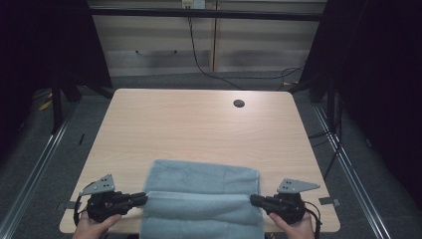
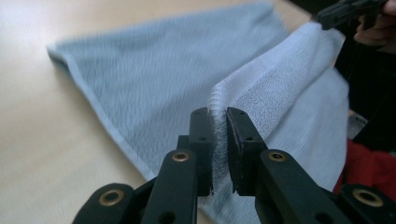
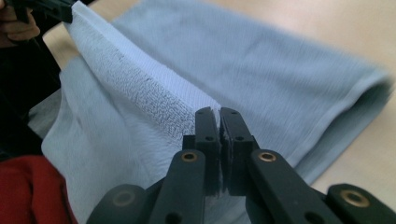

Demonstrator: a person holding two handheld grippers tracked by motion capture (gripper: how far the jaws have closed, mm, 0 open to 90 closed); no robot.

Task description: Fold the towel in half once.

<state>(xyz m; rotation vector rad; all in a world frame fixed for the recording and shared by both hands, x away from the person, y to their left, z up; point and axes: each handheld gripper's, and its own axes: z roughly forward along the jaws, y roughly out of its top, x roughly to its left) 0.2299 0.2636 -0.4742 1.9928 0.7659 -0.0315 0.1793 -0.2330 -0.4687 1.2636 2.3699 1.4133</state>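
Towel point(image 1: 201, 194) clamped at both ends by left tongs point(image 1: 144, 198) and right tongs point(image 1: 253, 199), table point(image 1: 199, 124) beyond bare.

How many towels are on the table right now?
1. A light blue terry towel lies at the near edge of the pale wooden table, partly folded, stretched between the left gripper and right gripper. A second could hide underneath.

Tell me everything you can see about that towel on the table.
The towel is pale blue-grey terry cloth with a stitched hem. It lies near the front edge of the wooden table, partly folded, its near part hanging over that edge. A raised fold runs across it, pinched at one end by the left gripper and at the other by the right gripper, both shut on the cloth.
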